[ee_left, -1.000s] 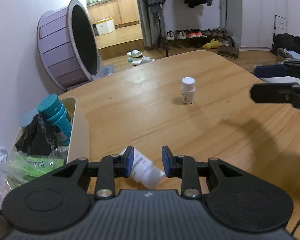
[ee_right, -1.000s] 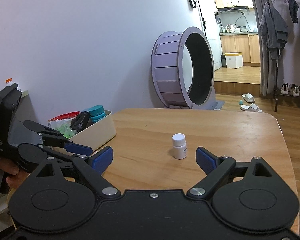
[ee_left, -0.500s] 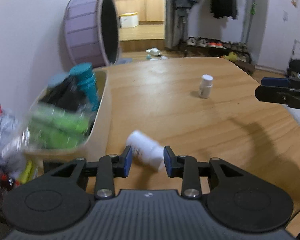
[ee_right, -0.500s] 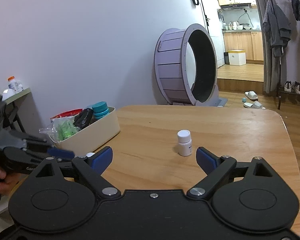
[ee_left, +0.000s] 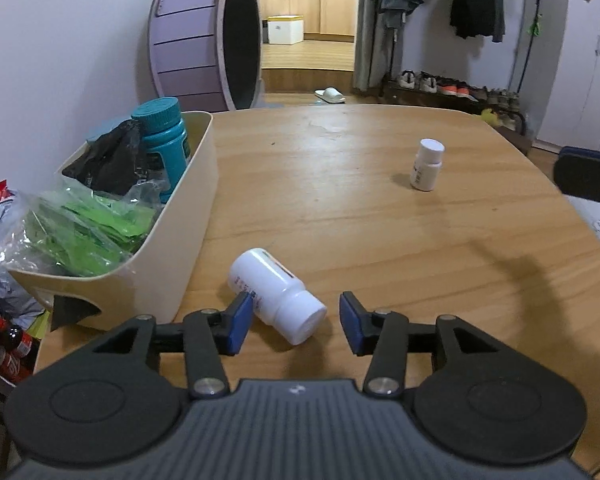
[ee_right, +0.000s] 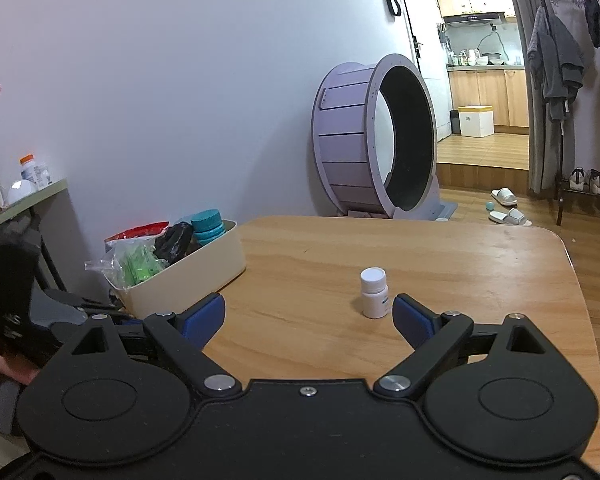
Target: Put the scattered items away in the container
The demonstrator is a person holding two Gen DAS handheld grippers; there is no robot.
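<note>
Left gripper point(ee_left: 292, 322) jaws apart w/ the tipped white pill bottle point(ee_left: 276, 295) lying between them beside the cream bin point(ee_left: 188, 224); I'd center, clamp its body not cap; right gripper point(ee_right: 309, 318) agape near upright bottle point(ee_right: 374, 292)

Dim indoor light; fisheye edges; soft shadows.

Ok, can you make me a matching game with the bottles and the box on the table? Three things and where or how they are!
Things:
1. small white plastic bottle with round cap
2. bigger white plastic bottle
3. teal plastic bottle with ribbed lid

How they are:
A. standing inside the cream plastic box
B. lying on its side between the left claw's blue pads
C. standing alone on the wooden table

Pairs: 1-C, 2-B, 3-A
</note>
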